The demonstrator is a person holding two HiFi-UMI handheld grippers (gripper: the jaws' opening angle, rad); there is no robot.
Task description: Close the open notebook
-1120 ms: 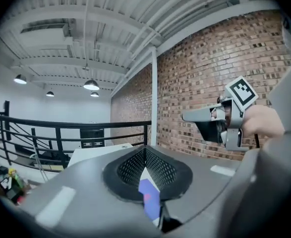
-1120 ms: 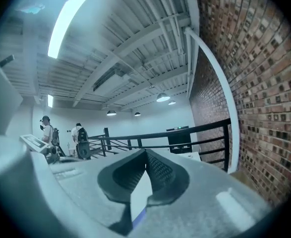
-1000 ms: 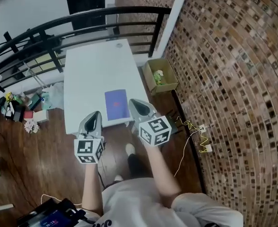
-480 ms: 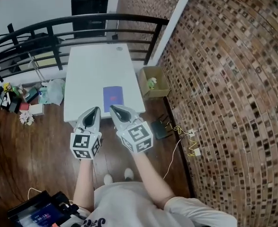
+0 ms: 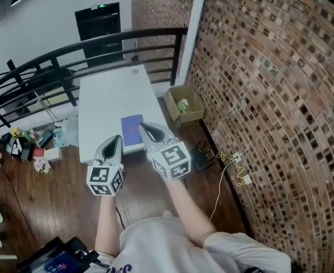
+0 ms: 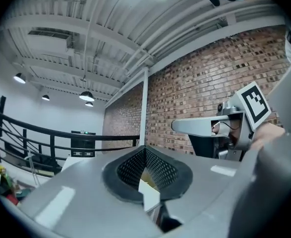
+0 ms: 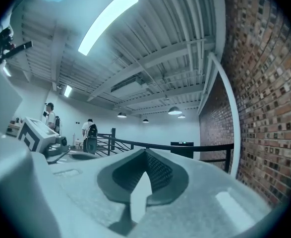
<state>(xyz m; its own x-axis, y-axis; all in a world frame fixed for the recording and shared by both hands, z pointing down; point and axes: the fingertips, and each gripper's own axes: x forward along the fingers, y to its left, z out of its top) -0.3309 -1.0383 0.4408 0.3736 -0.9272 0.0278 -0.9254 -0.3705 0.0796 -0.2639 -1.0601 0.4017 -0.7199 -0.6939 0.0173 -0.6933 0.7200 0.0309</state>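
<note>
A purple notebook (image 5: 131, 128) lies flat, cover up, near the front edge of the white table (image 5: 107, 98). My left gripper (image 5: 115, 139) hovers at the table's near edge, left of the notebook, jaws shut and empty. My right gripper (image 5: 143, 126) is raised over the notebook's near right corner, also shut with nothing in it. The left gripper view has its own shut jaws (image 6: 145, 148) pointing level at the room, with the right gripper (image 6: 181, 126) beside them. In the right gripper view the shut jaws (image 7: 145, 152) point level too; the notebook is hidden there.
A black railing (image 5: 70, 53) curves behind the table. A cardboard box (image 5: 185, 104) stands by the brick wall (image 5: 269, 95) at right, next to a white pillar (image 5: 191, 27). Clutter (image 5: 27, 144) lies on the wood floor at left, a yellow cable (image 5: 229, 164) at right.
Both grippers have risen and shifted together in front of the table, still shut. The notebook has kept its place on the table.
</note>
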